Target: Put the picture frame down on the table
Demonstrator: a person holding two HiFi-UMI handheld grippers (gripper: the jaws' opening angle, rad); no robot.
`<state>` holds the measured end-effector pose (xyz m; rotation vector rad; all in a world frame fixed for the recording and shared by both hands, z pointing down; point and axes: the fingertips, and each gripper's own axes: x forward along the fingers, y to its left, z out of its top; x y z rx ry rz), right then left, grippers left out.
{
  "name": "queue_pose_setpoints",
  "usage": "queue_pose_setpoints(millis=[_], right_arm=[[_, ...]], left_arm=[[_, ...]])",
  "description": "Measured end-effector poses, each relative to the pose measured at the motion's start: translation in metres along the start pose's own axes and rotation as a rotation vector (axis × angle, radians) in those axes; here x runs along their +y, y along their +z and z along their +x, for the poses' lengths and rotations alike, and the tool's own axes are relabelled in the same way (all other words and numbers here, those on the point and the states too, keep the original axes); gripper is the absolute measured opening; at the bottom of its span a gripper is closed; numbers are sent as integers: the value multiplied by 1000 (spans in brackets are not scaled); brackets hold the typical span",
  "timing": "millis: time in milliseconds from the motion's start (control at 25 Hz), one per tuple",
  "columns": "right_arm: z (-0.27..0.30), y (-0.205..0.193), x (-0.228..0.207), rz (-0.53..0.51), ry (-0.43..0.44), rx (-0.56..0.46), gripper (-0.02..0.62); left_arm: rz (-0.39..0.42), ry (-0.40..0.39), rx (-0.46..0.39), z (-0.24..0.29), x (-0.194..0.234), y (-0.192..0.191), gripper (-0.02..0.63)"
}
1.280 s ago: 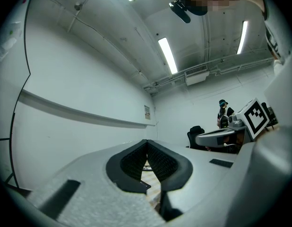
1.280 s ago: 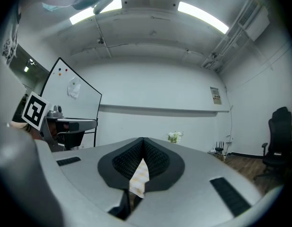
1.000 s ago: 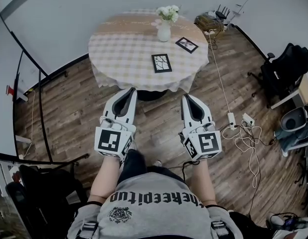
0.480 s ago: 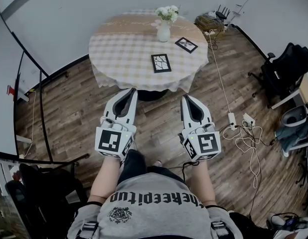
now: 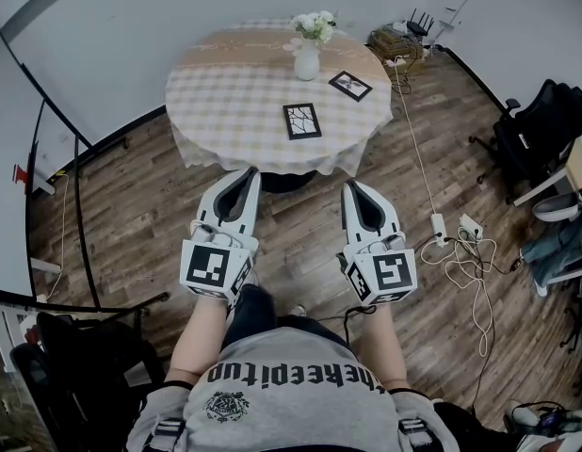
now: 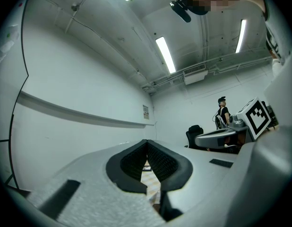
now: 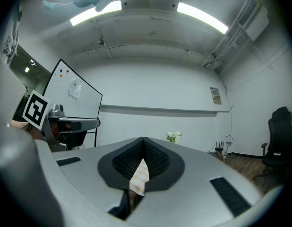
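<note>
Two dark picture frames lie flat on the round table (image 5: 225,83) with its checked cloth: one (image 5: 302,121) near the front edge, a second (image 5: 350,85) at the right by the white vase of flowers (image 5: 308,53). My left gripper (image 5: 246,172) and right gripper (image 5: 352,185) hover over the wooden floor, short of the table's front edge. Both are shut with nothing in them. In the left gripper view the left gripper (image 6: 147,142) has its tips together. In the right gripper view the right gripper (image 7: 143,140) points at the flowers (image 7: 173,136).
A black office chair (image 5: 545,130) stands at the right. Power strips and white cables (image 5: 451,229) lie on the floor right of my right gripper. A router (image 5: 418,22) sits by the far wall. A black stand (image 5: 74,186) runs along the left.
Both grippers stay where they were. The table has drifted very slightly left in the head view.
</note>
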<state>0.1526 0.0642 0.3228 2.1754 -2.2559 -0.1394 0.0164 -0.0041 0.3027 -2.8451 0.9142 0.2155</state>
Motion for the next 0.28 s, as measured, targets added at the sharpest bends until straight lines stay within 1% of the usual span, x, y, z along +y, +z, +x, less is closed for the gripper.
queue_pose_setpoints(millis=[280], right_arm=[[2,-1,-6,1,-5,3,6]], left_arm=[[-4,-1,-3,7,-2,1,15]])
